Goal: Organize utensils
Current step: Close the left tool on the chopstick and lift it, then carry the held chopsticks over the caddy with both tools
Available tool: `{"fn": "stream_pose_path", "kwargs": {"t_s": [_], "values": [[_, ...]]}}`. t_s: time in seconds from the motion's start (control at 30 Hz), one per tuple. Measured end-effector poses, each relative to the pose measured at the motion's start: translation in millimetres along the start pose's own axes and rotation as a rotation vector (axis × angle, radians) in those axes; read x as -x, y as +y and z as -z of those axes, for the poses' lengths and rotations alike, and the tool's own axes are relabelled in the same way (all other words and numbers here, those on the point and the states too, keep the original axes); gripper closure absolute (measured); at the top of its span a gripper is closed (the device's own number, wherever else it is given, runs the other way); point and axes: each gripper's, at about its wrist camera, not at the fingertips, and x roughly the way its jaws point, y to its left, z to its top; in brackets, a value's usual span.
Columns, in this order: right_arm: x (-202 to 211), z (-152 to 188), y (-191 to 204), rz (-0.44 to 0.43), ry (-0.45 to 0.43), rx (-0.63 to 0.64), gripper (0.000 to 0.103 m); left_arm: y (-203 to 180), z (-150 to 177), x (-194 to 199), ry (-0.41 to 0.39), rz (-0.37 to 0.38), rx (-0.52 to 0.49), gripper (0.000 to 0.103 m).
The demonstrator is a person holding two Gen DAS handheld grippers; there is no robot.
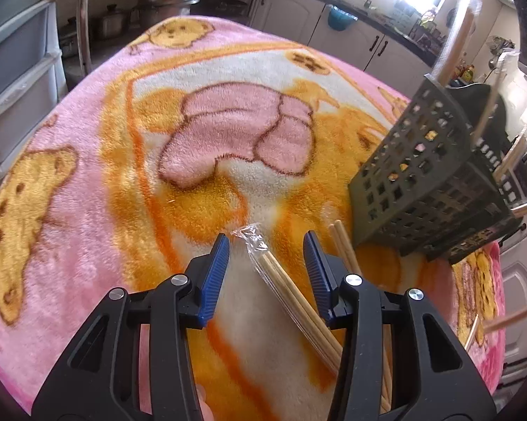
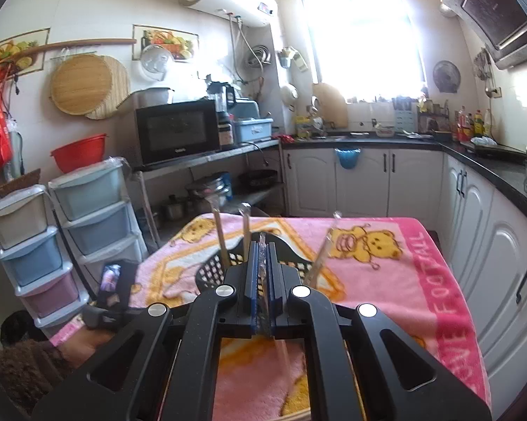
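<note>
Left gripper (image 1: 266, 245), left wrist view: jaws parted, angled down over a wrapped chopstick pair (image 1: 291, 291) lying on the pink cartoon blanket (image 1: 87, 175). The pair sits between the blue pads (image 1: 216, 277) without touching either one, its clear wrapper tip splayed just ahead. A second, bare chopstick pair (image 1: 344, 249) lies just right of the right-hand jaw, near the foot of the dark perforated utensil basket (image 1: 428, 182), which already holds several wrapped pairs. Likely hazards: the right-hand jaw lands on the neighbouring pair and drags it along, or the pads catch only the slippery wrapper and the sticks slide out.

Right gripper (image 2: 262, 245), right wrist view: jaws closed on a clear-wrapped chopstick pair (image 2: 262, 273), the wrapper standing up between the pads, just near of the basket (image 2: 210, 273). Other wrapped pairs lean out of the basket to the left and right. A tilted release could strike the rim or the leaning sticks and tip the light basket.
</note>
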Motion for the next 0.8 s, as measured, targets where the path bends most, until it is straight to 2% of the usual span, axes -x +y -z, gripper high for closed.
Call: {"fn": "stream_pose_path", "kwargs": {"t_s": [0.07, 0.2, 0.3, 0.43, 0.6, 0.8], "values": [[-0.6, -7.0, 4.1, -0.024, -0.009, 0.003, 0.098, 4.1, -2.7, -6.3, 0.012, -0.009, 0.015, 0.087], [-1.4, -19.2, 14.9, -0.051, -0.029, 0.027, 0.098, 7.4, -6.1, -7.9, 0.012, 0.018, 0.027, 0.100], [-2.0, -27.0, 20.0, -0.068, -0.042, 0.032, 0.098, 3.0, -9.8, 5.6, -0.017, 0.053, 0.027, 0.101], [-1.9, -35.0, 22.6, -0.078, -0.057, 0.040, 0.098, -8.6, -19.4, 45.3, -0.107, 0.124, 0.008, 0.101], [-1.1, -45.7, 25.7, -0.091, -0.078, 0.042, 0.098, -35.2, -33.3, 105.1, -0.239, 0.213, -0.062, 0.102], [1.6, -61.3, 33.9, -0.096, -0.109, 0.076, 0.098, -64.9, -46.2, 157.3, -0.336, 0.296, -0.126, 0.102]]}}
